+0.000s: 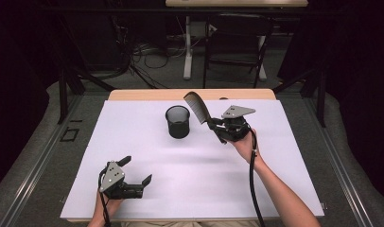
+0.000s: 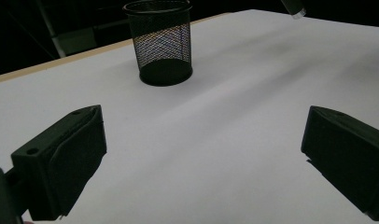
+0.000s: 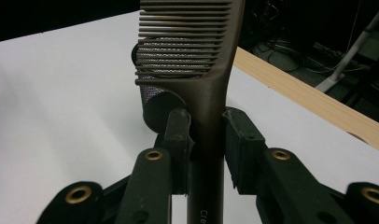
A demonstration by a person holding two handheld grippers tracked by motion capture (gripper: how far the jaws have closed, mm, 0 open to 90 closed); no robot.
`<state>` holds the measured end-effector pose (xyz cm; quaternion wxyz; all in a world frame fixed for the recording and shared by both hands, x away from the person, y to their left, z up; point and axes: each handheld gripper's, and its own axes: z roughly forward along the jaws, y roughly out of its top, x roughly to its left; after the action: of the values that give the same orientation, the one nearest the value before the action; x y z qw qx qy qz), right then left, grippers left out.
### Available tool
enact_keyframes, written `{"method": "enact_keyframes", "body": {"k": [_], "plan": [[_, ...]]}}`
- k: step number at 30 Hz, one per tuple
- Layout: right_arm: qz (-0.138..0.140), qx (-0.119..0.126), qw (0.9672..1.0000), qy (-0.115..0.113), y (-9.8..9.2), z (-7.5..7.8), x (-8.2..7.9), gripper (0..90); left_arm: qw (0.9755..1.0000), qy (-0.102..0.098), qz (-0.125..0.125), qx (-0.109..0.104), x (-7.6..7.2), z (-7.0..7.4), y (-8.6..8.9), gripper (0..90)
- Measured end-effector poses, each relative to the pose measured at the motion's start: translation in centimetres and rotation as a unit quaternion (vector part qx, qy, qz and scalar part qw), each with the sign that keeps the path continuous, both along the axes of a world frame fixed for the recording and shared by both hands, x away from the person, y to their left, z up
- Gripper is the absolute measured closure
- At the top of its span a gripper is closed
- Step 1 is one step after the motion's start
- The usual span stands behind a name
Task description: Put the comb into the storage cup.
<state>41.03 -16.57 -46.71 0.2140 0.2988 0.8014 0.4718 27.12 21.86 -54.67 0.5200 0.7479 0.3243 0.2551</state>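
Right hand-held gripper [image 1: 217, 126], from the high view, is clamped on a dark comb [image 1: 197, 107] that I hold tilted up above the table [image 1: 294, 179], its toothed end leaning toward the black mesh cup [image 1: 177, 121] standing just left of it. My left hand-held gripper [image 1: 133, 171] rests low near the front edge, jaws spread wide with nothing between them.

From the left gripper view, both jaws stand far apart over bare white table, and the cup [image 2: 160, 42] sits upright farther off, well clear of them.

From the right gripper view, the pads [image 3: 178, 135] press on both sides of the comb's handle [image 3: 207, 140], teeth pointing left, with the cup [image 3: 155, 107] partly hidden behind it.
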Motion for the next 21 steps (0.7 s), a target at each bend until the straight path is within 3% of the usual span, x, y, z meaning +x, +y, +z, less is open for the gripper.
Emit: {"method": "enact_keyframes", "body": {"k": [21], "plan": [[-0.002, 0.008, 0.9999, -0.013, 1.2, 1.3, 1.2, 72.7, 1.0000, 0.001, 0.000, -0.001, 0.0, 0.0, 0.0, 0.0]]}}
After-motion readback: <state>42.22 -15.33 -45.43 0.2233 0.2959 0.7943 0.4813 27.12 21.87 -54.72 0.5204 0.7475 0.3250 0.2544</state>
